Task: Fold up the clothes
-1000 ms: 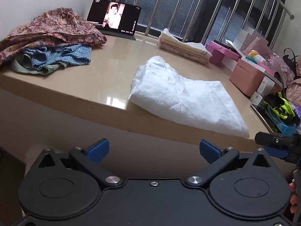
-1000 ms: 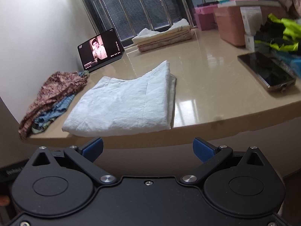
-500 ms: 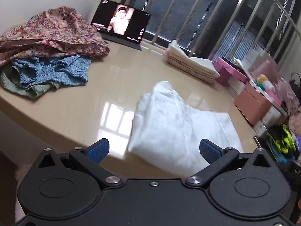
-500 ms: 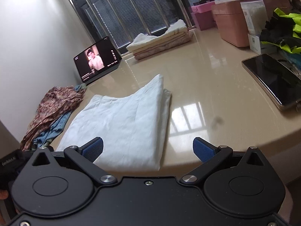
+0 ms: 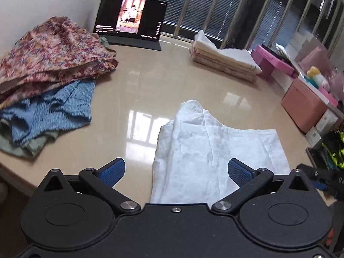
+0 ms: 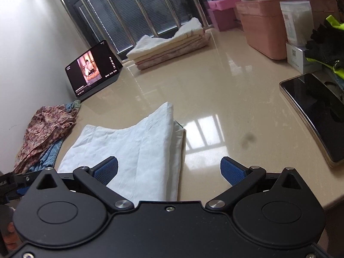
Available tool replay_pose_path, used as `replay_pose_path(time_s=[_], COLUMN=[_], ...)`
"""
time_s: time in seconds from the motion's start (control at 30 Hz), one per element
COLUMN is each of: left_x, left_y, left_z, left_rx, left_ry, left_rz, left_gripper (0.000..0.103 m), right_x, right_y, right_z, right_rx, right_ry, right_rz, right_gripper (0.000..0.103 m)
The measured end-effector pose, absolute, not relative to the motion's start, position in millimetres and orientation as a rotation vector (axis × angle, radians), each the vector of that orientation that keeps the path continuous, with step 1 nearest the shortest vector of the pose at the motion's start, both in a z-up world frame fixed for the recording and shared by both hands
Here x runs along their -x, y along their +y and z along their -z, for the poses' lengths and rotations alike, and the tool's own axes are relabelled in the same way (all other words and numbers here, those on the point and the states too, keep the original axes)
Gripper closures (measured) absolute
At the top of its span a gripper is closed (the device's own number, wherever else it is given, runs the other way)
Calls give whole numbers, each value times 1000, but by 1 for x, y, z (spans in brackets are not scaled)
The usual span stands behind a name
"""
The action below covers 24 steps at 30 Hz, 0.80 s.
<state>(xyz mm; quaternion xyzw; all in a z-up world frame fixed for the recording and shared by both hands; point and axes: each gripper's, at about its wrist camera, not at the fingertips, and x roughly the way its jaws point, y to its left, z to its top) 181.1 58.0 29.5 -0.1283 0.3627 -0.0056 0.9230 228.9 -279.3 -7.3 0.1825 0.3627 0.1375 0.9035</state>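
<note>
A folded white garment [image 5: 206, 148] lies on the beige table [image 5: 154, 86] near its front edge; it also shows in the right wrist view [image 6: 137, 148]. My left gripper [image 5: 176, 172] is open and empty, hovering over the garment's near left part. My right gripper [image 6: 169, 171] is open and empty over the garment's near right edge. A pile of unfolded clothes, floral [image 5: 49, 51] over blue [image 5: 49, 111], lies at the left. A stack of folded clothes [image 5: 223, 56] sits at the back.
A tablet [image 5: 129, 19] playing video stands at the back left by the wall. Pink boxes [image 5: 305, 105] line the right side. A phone [image 6: 314, 111] lies at the right edge. A barred window is behind the table.
Both grippers have risen and moved forward over the table edge, now above the white garment. Both stay open.
</note>
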Motion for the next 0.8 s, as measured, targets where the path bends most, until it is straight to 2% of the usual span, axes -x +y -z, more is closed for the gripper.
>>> replay_pose_path(time_s=[0.27,0.37,0.47,0.53,0.6,0.77,0.8], left_x=[-204,-215,-221,-225,-230,-236,-237], left_y=[59,61,63,63,62,64,63], left_z=[-29,-24,-17,-12,-6,5,5], left_rx=[193,194,208,217,213,207,191], left_ry=[745,770,775,787,807,825,824], left_rz=[21,20,12,12,17,13,11], left_gripper=[0,3,11,12,18,19,20], right_x=[-247,-250,-252,-252,-251,-252,-251], right_y=[-268,-265,-261,-258,-256,-250,-249], right_z=[10,10,10,10,11,14,14], right_rx=[-297,-277,-264,-244,-232,-185,-177], right_ry=[793,796,799,800,803,813,809], right_rz=[-294,-304,-323,-322,-320,-315,-317], right_gripper=[1,1,4,6,11,19,26])
